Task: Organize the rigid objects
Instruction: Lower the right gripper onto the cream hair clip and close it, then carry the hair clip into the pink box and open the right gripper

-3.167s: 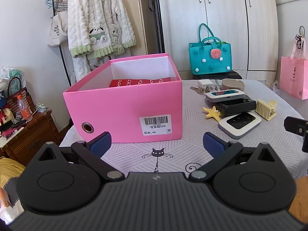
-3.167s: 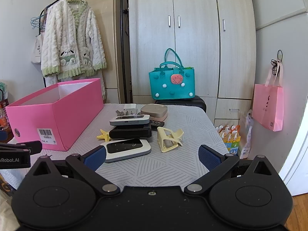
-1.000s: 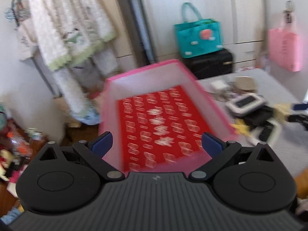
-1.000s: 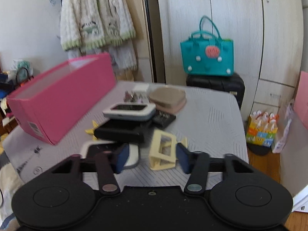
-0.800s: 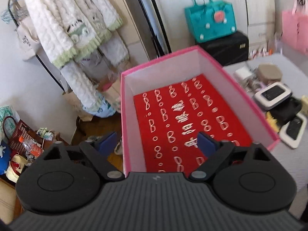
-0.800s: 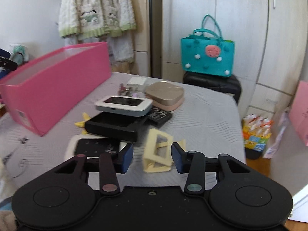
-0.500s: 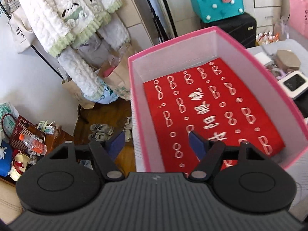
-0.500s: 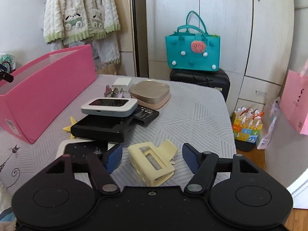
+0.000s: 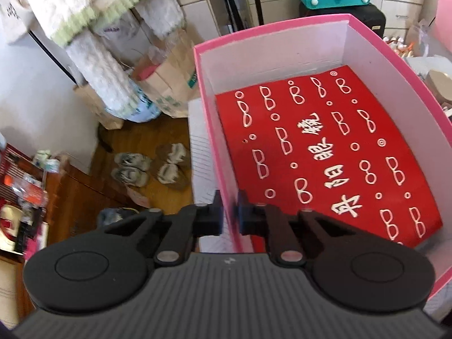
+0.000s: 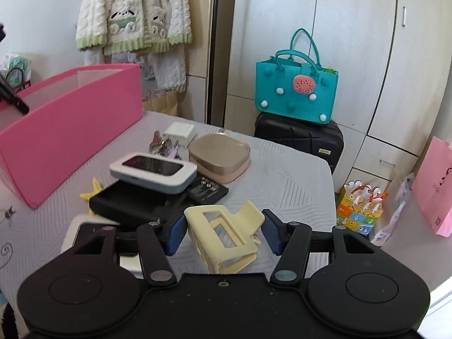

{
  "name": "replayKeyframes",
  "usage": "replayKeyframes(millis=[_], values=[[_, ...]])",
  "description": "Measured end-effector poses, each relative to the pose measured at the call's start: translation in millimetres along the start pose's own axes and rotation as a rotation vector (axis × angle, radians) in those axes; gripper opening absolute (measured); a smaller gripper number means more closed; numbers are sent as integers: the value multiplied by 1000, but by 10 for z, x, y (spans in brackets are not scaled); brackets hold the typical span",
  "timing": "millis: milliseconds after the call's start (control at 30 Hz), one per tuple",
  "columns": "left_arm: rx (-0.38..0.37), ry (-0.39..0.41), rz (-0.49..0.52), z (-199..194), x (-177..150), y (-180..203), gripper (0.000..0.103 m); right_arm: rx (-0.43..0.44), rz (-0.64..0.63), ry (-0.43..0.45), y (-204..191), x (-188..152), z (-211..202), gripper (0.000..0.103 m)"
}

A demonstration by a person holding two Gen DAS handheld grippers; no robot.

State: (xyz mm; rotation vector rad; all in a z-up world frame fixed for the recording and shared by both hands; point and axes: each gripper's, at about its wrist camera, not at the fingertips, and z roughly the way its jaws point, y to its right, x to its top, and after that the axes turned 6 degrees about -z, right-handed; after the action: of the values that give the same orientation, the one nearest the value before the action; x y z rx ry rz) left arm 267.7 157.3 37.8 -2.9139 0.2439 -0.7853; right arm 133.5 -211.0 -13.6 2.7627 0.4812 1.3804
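Note:
An open pink box [image 9: 271,32] with a red printed sheet [image 9: 325,147] on its floor fills the left wrist view. My left gripper [image 9: 229,210] is shut on its left wall, one finger outside and one inside. In the right wrist view the pink box [image 10: 70,130] stands at the left of the table. My right gripper [image 10: 223,234] hangs low over the table, jaws closing, with a cream hair claw clip [image 10: 217,226] between the pads. Behind the clip lie a black case [image 10: 127,203], a white device [image 10: 154,171], a tan compact [image 10: 219,152] and a yellow starfish [image 10: 91,192].
A second white device [image 10: 84,231], a black battery [image 10: 209,190], keys [image 10: 161,145] and a white charger [image 10: 179,132] share the table. Past its far edge a teal bag [image 10: 295,90] sits on a black suitcase [image 10: 299,138]. Shoes [image 9: 149,166] lie on the floor left of the box.
My left gripper swung over the box to its left wall and closed on it. My right gripper dropped toward the claw clip, which now sits between its pads.

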Motion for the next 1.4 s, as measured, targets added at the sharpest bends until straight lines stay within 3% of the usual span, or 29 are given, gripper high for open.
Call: replayKeyframes(millis=[267, 533, 700, 867, 1000, 1133, 1267, 1400], values=[[28, 96, 112, -56, -146, 133, 8, 63, 45, 26, 72, 329, -98, 63], [6, 199, 190, -262, -226, 203, 9, 244, 10, 49, -107, 893, -182, 63], [-50, 184, 166, -312, -226, 183, 9, 361, -49, 60, -387, 1226, -159, 63], [-95, 111, 135, -319, -223, 187, 10, 468, -118, 36, -757, 1582, 19, 63], [-101, 68, 133, -296, -203, 226, 11, 551, -136, -34, -1089, 1865, 339, 63], [-77, 54, 132, -273, -163, 227, 10, 603, -123, -181, -1426, 2123, 878, 63], [-74, 55, 130, -296, -141, 214, 11, 600, -94, -295, -1632, 2290, 1409, 63], [-78, 38, 128, -259, -222, 230, 8, 571, -94, -346, -1817, 2370, 1752, 63]])
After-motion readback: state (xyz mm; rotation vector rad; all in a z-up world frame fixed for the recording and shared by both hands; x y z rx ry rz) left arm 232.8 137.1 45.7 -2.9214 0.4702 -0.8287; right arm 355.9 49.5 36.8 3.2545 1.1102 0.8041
